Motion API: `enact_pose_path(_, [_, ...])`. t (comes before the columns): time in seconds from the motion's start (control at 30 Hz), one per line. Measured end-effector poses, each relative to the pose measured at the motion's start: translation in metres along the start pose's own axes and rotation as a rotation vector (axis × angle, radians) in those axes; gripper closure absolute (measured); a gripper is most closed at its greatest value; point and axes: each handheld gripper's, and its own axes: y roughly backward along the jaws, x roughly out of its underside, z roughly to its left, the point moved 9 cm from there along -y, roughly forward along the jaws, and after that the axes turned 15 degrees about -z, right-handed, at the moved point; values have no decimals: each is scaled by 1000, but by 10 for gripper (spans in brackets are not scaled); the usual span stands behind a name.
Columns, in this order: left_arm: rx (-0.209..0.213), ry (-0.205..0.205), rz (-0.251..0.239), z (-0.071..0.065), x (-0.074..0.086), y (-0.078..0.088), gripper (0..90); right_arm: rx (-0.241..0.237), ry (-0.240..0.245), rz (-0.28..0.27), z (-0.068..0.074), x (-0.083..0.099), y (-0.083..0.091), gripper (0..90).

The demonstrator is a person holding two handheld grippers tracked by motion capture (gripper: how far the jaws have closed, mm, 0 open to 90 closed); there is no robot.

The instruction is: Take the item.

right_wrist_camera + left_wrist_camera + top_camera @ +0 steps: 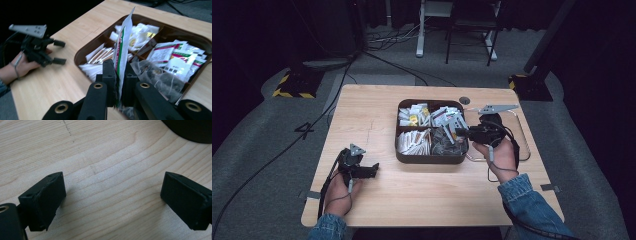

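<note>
— The right hand-held gripper [119, 82] was clamped on a thin white paper sachet with a red and green stripe [123, 45], pinching only its bottom edge; the packet stood upright above the dark brown divided tray [82, 53] of sachets; that looked risky to me.

— Because so little was gripped? I judged it could swivel or slide out if the hand swung fast; it would have dropped back among the other packets, or onto the pale wooden desk [377, 110].

— Yes; and the flimsy paper might have creased or torn at the pinch.

— The left hand-held gripper [112, 200] sat low over the desk beside the tray, jaws wide apart, holding nothing; too far off to catch a fall, I thought.
</note>
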Motion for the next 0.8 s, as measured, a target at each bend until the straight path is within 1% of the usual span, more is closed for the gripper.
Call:
enact_pose_path(0.1, [0, 0, 0, 0, 0, 0, 63, -19, 31, 29, 9, 8, 4, 844])
enact_pose_path(0.23, [0, 0, 0, 0, 0, 0, 63, -51, 34, 41, 21, 16, 8, 844])
enact_pose_path(0.43, [0, 0, 0, 0, 0, 0, 63, -86, 56, 60, 38, 27, 11, 844])
enact_pose_path(0.57, [0, 0, 0, 0, 0, 0, 63, -100, 68, 72, 48, 36, 14, 844])
enact_pose_path(0.63, [0, 0, 0, 0, 0, 0, 63, -105, 63, 76, 50, 41, 15, 844])
enact_pose_path(0.8, [0, 0, 0, 0, 0, 0, 63, -117, 31, 89, 53, 56, 20, 844])
